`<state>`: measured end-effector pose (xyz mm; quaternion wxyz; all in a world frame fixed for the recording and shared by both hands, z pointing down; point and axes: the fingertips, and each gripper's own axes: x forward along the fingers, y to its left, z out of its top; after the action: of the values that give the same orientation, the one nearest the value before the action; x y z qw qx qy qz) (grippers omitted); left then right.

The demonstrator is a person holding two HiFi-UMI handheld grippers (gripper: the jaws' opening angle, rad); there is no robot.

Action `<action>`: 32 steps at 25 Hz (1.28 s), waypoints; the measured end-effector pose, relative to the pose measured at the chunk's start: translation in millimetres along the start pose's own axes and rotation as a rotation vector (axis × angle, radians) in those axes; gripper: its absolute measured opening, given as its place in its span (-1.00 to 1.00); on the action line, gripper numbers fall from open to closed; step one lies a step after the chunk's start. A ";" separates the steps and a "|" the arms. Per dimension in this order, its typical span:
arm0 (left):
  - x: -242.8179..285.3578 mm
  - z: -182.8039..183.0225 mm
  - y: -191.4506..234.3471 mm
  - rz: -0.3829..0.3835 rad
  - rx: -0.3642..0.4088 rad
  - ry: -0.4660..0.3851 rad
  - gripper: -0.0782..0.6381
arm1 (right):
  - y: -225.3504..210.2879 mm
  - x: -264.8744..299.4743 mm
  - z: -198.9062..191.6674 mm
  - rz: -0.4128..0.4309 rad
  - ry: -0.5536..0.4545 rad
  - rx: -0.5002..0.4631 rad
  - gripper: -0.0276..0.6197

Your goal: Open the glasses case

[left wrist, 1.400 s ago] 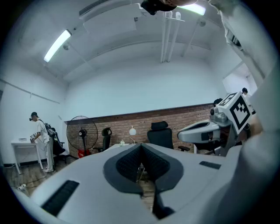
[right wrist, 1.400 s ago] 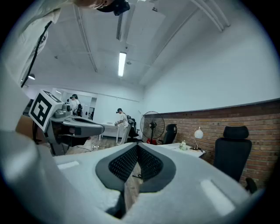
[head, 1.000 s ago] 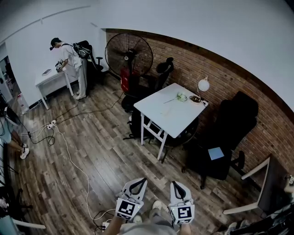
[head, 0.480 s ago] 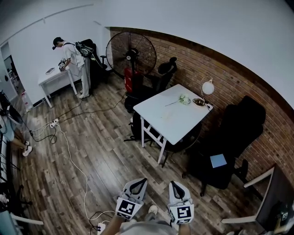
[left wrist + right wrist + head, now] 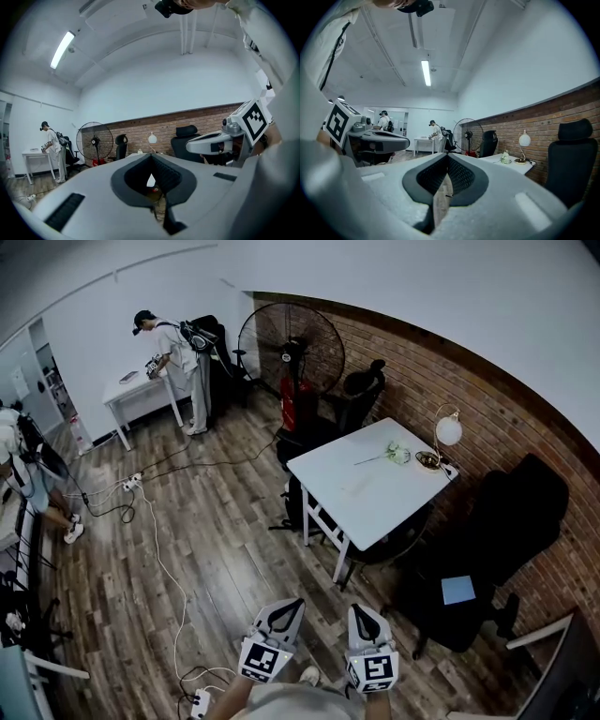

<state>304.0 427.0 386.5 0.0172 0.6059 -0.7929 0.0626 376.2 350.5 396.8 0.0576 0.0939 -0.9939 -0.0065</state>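
Both claws hang low in front of the person, side by side and roughly level, which looks like a carrying posture and not a working one, since nothing is within reach. The left claw (image 5: 298, 603) is pressed together at its tips with nothing between the pads, and the right claw (image 5: 356, 608) is likewise squeezed fully together and empty. That makes sense while there is nothing yet to grasp. The white counter (image 5: 361, 498) stands at about one o'clock from the claws, well apart from them across bare wooden floor (image 5: 216, 559). At its far corner lie a white flower (image 5: 397, 454) on a stem, a globe lamp (image 5: 448, 430) and a small dish (image 5: 428, 460), grouped toward the brick wall so that the near half of the top is left free. The glasses case cannot be made out in any view: it is not among those three things, and a flat blue item (image 5: 458, 589) on the seat of the black chair (image 5: 511, 512) at two o'clock is too small to identify. A large fan (image 5: 291, 348) stands at twelve o'clock, and another person (image 5: 178, 357) bends over a second counter (image 5: 131, 395) at eleven. By my judgement the task has not begun, and the case must first be found and approached.
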 end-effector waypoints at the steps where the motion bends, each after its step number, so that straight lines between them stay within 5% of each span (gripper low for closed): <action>1: 3.9 0.8 0.9 0.010 0.002 0.003 -0.77 | -4.7 4.3 0.9 0.007 -0.002 0.004 -0.90; 12: 37.7 7.8 16.4 0.076 0.014 -0.003 -0.77 | -39.0 34.7 9.9 0.021 -0.030 0.012 -0.90; 32: 114.7 6.3 71.0 0.042 0.006 -0.017 -0.77 | -89.2 112.1 3.3 -0.033 0.017 -0.003 -0.90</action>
<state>205.5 334.5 386.5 0.0073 0.5897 -0.8054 0.0601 283.0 241.9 404.0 0.0663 0.1103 -0.9916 -0.0081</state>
